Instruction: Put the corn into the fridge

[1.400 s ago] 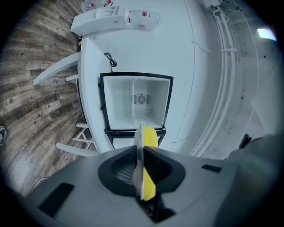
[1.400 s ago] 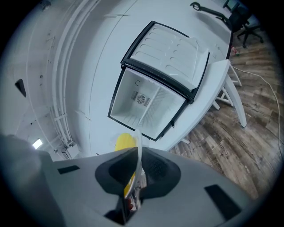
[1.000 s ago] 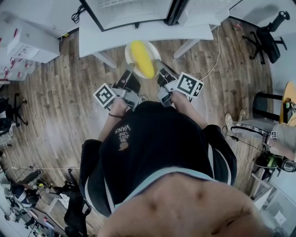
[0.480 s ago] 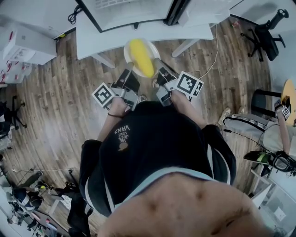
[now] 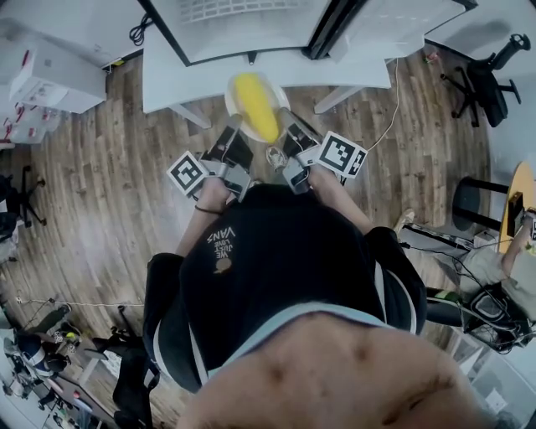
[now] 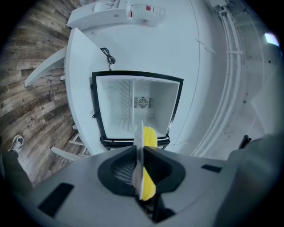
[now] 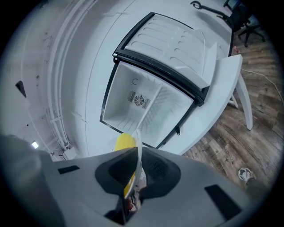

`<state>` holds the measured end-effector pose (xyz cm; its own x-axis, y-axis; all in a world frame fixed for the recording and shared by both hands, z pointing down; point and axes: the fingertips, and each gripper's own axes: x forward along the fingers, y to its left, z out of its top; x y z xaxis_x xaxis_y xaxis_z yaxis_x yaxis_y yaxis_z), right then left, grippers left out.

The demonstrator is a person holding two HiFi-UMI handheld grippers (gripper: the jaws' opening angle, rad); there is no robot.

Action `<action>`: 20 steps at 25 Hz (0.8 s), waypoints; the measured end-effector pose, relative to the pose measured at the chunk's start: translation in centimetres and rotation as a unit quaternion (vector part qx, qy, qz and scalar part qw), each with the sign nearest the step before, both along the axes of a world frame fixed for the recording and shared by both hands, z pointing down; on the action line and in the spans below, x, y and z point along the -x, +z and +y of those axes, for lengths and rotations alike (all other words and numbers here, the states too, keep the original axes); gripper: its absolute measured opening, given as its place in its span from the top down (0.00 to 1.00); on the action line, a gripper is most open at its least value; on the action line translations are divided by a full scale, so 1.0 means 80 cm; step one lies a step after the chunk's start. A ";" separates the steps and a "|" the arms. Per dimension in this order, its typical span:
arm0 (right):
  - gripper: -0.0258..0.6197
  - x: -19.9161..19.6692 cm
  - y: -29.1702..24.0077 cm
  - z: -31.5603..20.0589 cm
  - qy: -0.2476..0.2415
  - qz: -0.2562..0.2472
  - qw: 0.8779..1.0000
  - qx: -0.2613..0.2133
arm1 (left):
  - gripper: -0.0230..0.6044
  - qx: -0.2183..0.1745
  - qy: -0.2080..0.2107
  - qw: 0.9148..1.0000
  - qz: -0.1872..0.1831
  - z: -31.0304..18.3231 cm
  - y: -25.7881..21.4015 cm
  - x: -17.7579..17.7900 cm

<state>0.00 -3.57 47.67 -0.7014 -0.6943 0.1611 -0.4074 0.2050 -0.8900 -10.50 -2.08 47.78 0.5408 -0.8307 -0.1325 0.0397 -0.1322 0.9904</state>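
A yellow corn cob (image 5: pixel 257 105) lies on a white plate (image 5: pixel 237 86). Both grippers hold that plate by its near rim: my left gripper (image 5: pixel 235 124) is shut on its left side, my right gripper (image 5: pixel 283 117) on its right side. The plate hangs just in front of the white table (image 5: pixel 167 71) that bears the small white fridge (image 5: pixel 251 25), whose door stands open. In the left gripper view the plate rim (image 6: pixel 138 150) runs edge-on between the jaws, the corn (image 6: pixel 150 136) beside it and the fridge's bare inside (image 6: pixel 137 104) ahead. The right gripper view shows the same rim (image 7: pixel 138 148), corn (image 7: pixel 124 142) and fridge (image 7: pixel 146 104).
The fridge door (image 7: pixel 175 42) is swung wide to the right. White boxes (image 5: pixel 50 71) stand at the left. Office chairs (image 5: pixel 481 71) and a seated person (image 5: pixel 502 268) are at the right. The table legs (image 5: pixel 194 111) reach toward me on the wood floor.
Both grippers have carried the plate with the corn a little forward, toward the table and the open fridge. Both grips are unchanged.
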 end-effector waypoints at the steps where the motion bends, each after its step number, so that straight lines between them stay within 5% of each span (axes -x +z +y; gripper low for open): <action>1: 0.91 0.000 -0.001 -0.007 -0.003 0.000 1.000 -0.002 | 0.90 0.000 -0.002 1.000 0.000 -0.006 -0.001 0.000; 20: 0.91 -0.010 -0.002 -0.088 -0.040 -0.002 0.999 -0.001 | 0.90 -0.001 -0.040 0.999 -0.001 -0.078 -0.002 -0.011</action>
<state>0.80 -10.61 47.52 -0.7550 -0.6369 0.1558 -0.3855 0.2389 -0.8912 -9.63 -8.33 47.65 0.4726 -0.8712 -0.1328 0.0270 -0.1363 0.9903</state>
